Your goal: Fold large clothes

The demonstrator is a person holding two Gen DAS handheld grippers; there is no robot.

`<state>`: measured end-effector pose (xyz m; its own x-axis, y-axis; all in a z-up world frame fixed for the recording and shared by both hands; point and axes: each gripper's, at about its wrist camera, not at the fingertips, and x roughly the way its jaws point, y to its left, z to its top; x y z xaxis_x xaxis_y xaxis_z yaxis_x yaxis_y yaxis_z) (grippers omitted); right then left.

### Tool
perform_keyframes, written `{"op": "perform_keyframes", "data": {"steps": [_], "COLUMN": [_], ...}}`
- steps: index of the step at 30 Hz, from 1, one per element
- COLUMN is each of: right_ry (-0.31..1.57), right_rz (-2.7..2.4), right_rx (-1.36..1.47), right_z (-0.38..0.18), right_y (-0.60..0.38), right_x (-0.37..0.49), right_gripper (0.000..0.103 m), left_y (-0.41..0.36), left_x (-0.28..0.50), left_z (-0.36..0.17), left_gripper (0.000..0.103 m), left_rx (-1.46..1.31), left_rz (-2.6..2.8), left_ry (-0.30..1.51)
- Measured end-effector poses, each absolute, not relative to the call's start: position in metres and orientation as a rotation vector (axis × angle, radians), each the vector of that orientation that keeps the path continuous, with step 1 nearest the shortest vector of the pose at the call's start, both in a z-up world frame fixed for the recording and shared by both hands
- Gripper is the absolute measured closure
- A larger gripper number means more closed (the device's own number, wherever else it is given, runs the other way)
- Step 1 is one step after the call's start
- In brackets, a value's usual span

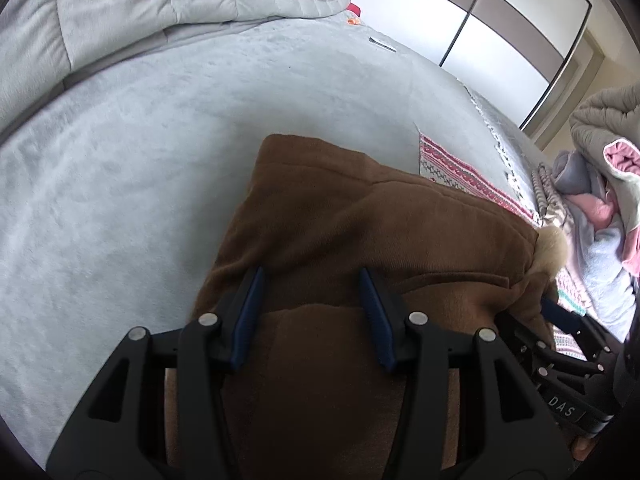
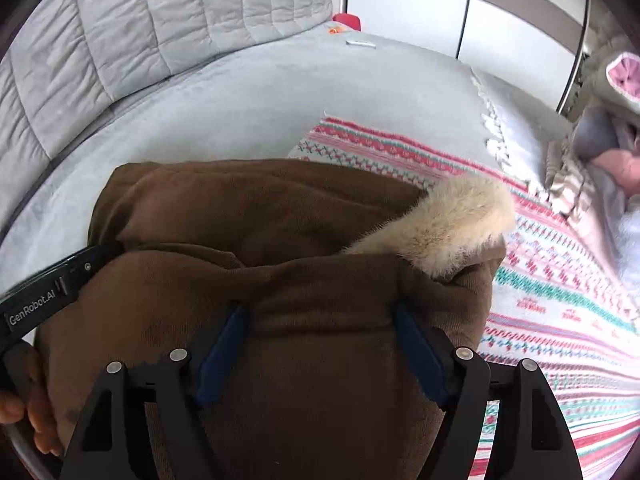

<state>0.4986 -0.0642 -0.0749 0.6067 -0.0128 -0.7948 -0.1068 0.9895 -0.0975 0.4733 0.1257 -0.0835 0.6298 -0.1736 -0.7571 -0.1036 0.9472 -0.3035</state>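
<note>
A brown coat (image 1: pixel 340 220) with a cream fur trim (image 1: pixel 554 248) lies folded on a grey bed cover (image 1: pixel 120 160). My left gripper (image 1: pixel 312 280) is open, its blue-padded fingers spread over the coat's near fold. My right gripper (image 2: pixel 320 316) is open too, its fingers spread over the coat (image 2: pixel 260 220) just below the fur trim (image 2: pixel 448 220). The right gripper also shows at the right edge of the left wrist view (image 1: pixel 560 316). The left gripper's black body shows at the left of the right wrist view (image 2: pixel 48 292).
A pink, white and green patterned blanket (image 2: pixel 560 300) lies under and right of the coat. A pile of grey and pink clothes (image 1: pixel 600 200) sits at the right. A quilted grey cushion (image 2: pixel 160 20), a small flat device (image 2: pixel 360 44) and a wardrobe (image 1: pixel 460 20) are at the back.
</note>
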Motion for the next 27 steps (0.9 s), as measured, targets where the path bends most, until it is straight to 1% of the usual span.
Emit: {"op": "perform_keyframes", "data": {"steps": [2, 4, 5, 6, 7, 8, 11, 13, 16, 20, 21, 24, 27], "right_ry": [0.895, 0.898, 0.895, 0.883, 0.869, 0.868, 0.913, 0.944, 0.966, 0.991, 0.997, 1.008, 1.002], "right_rz": [0.092, 0.115, 0.134, 0.15, 0.165, 0.178, 0.241, 0.252, 0.234, 0.27, 0.281, 0.29, 0.306], "right_rx": [-0.129, -0.072, -0.028, 0.002, 0.038, 0.08, 0.209, 0.288, 0.377, 0.5, 0.517, 0.538, 0.586], "right_z": [-0.064, -0.049, -0.04, -0.033, -0.028, -0.026, -0.035, -0.046, -0.06, -0.075, -0.078, -0.083, -0.086], "right_y": [-0.07, -0.084, -0.094, -0.101, -0.11, -0.12, -0.144, -0.161, -0.178, -0.188, -0.188, -0.187, -0.193], "right_x": [0.489, 0.472, 0.459, 0.45, 0.437, 0.426, 0.411, 0.405, 0.398, 0.392, 0.391, 0.391, 0.395], "right_gripper": [0.02, 0.02, 0.02, 0.019, 0.018, 0.016, 0.015, 0.015, 0.015, 0.015, 0.015, 0.015, 0.015], "left_y": [0.131, 0.147, 0.15, 0.154, 0.156, 0.162, 0.183, 0.201, 0.214, 0.214, 0.213, 0.212, 0.209], "left_x": [0.466, 0.444, 0.434, 0.419, 0.402, 0.38, 0.333, 0.302, 0.273, 0.258, 0.258, 0.261, 0.266], "left_z": [-0.067, -0.042, -0.035, -0.028, -0.024, -0.023, -0.039, -0.061, -0.082, -0.095, -0.099, -0.111, -0.123], "left_gripper": [0.051, 0.047, 0.044, 0.033, 0.027, 0.026, 0.025, 0.025, 0.025, 0.022, 0.02, 0.01, 0.007], "left_rx": [-0.349, -0.413, -0.414, -0.4, -0.386, -0.382, -0.461, -0.579, -0.654, -0.745, -0.754, -0.784, -0.822], "left_rz": [-0.046, -0.089, -0.111, -0.153, -0.192, -0.22, -0.264, -0.293, -0.308, -0.387, -0.398, -0.381, -0.41], "left_ry": [0.939, 0.935, 0.941, 0.953, 0.956, 0.955, 0.994, 1.03, 1.059, 1.063, 1.065, 1.079, 1.095]}}
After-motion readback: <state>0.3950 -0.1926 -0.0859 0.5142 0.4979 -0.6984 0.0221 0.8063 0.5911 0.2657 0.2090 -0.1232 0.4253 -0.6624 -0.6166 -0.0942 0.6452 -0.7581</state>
